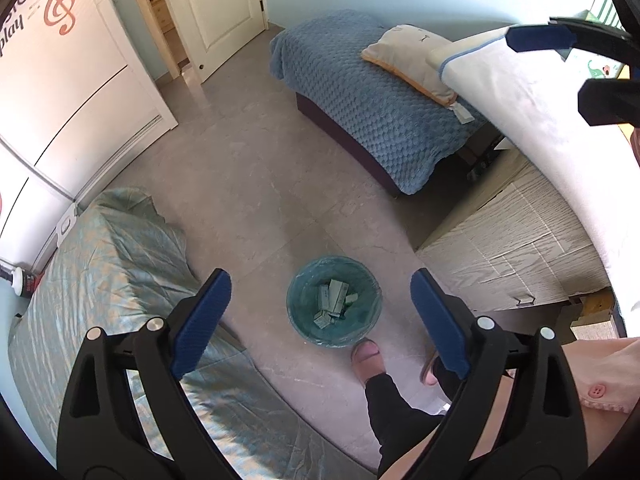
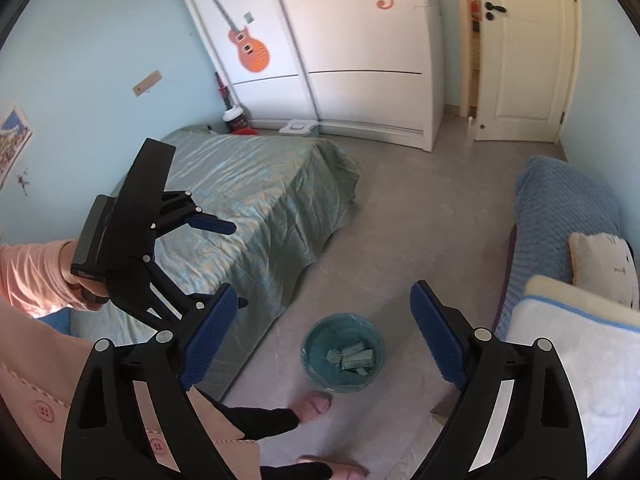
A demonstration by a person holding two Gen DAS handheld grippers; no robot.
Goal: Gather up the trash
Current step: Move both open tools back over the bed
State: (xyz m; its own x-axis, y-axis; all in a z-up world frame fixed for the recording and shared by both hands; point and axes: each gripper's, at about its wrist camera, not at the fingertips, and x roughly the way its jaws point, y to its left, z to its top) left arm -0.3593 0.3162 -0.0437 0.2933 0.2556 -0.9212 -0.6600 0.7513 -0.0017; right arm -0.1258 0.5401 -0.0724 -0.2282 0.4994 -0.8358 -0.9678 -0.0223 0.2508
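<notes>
A round bin with a teal liner (image 1: 334, 300) stands on the grey floor and holds several small green boxes (image 1: 333, 303). It also shows in the right wrist view (image 2: 343, 353), with the boxes (image 2: 352, 357) inside. My left gripper (image 1: 320, 282) is open and empty, high above the bin. My right gripper (image 2: 322, 298) is open and empty, also high above the bin. The left gripper also shows at the left of the right wrist view (image 2: 236, 264), and the right gripper at the top right of the left wrist view (image 1: 548, 74).
A bed with a green cover (image 1: 120, 280) lies left of the bin. A bench with a blue blanket (image 1: 360, 96) and a pillow (image 1: 412, 62) lies beyond. A white mattress (image 1: 532, 120) is at the right. The person's feet in pink slippers (image 1: 368, 360) stand beside the bin.
</notes>
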